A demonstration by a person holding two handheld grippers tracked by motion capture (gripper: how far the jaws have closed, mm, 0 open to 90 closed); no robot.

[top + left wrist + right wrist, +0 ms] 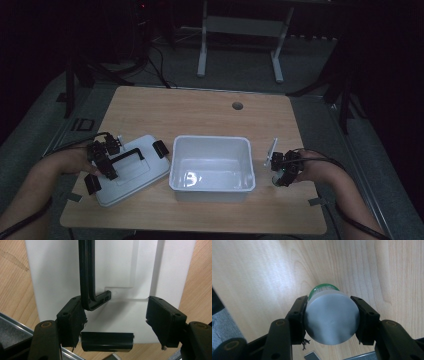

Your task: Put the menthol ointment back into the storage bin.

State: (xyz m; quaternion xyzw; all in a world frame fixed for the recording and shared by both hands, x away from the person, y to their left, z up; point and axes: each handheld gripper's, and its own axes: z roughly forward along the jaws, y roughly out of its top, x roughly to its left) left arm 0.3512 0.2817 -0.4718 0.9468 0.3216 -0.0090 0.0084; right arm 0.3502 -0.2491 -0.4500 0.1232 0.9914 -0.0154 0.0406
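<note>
A white open bin (pixel 245 150) stands in the middle of the wooden table (pixel 200 110). Its white lid (pixel 150 177) lies flat to the left, with a black handle (pixel 131 154) and black clips. My left gripper (pixel 103 161) hovers over the lid. In the left gripper view the jaws (pixel 115 305) stand open on either side of the handle's (pixel 87 277) near corner, which lies close to the left pad; a clip (pixel 107 341) sits below. Right of the bin, my right gripper (pixel 278 172) is shut on a round jar (pixel 331 322) with a grey end and a green ring, held above the tabletop.
A round cable hole (pixel 237 106) sits near the table's far edge. Beyond the table stand white frame legs (pixel 202 50) on a dark floor with cables. Bare wood lies behind the bin and along the front edge.
</note>
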